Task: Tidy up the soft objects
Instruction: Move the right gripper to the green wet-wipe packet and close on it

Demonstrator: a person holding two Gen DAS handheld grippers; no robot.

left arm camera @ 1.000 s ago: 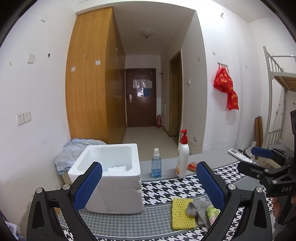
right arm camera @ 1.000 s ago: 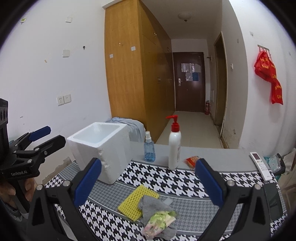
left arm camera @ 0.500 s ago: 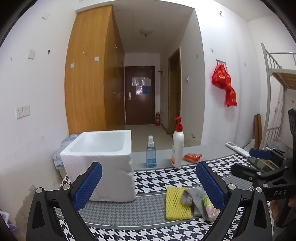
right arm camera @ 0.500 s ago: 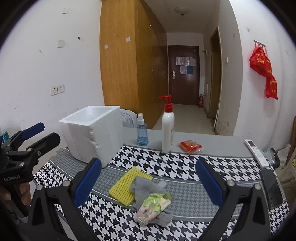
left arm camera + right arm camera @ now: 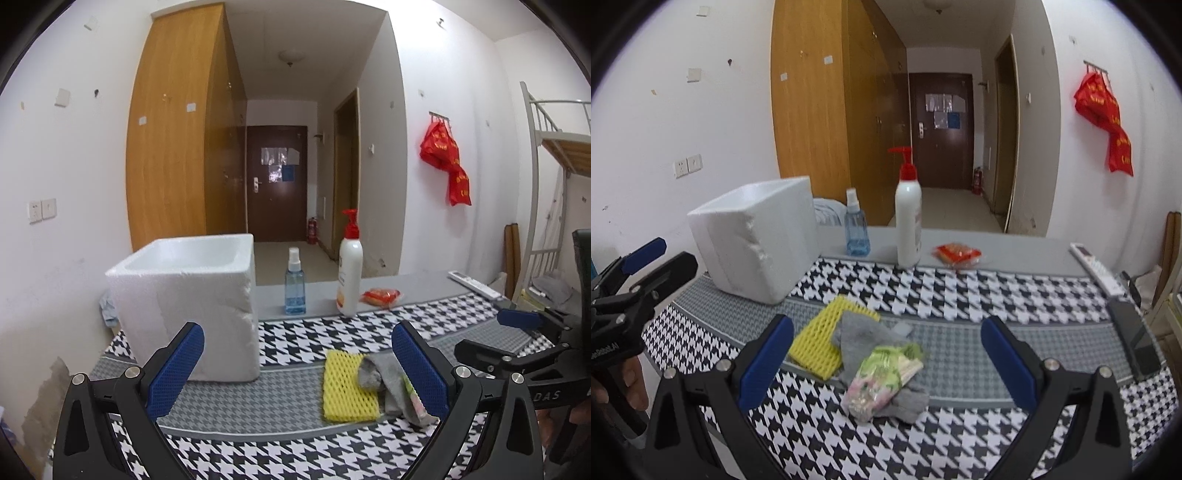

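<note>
No soft item is yet gripped: the right gripper (image 5: 886, 360) and left gripper (image 5: 295, 365) are held wide apart and empty. The yellow sponge (image 5: 827, 338), grey cloth (image 5: 871, 339) and floral item (image 5: 882, 378) lie piled on the near table, right of the foam box (image 5: 757, 236), whose interior cannot be seen.

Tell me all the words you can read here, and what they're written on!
"DAS": on the right gripper.
"obot.AI", start cut off: on the left gripper.
Yellow print on the red bags: too blurred.
White pump bottle label: too small.
</note>
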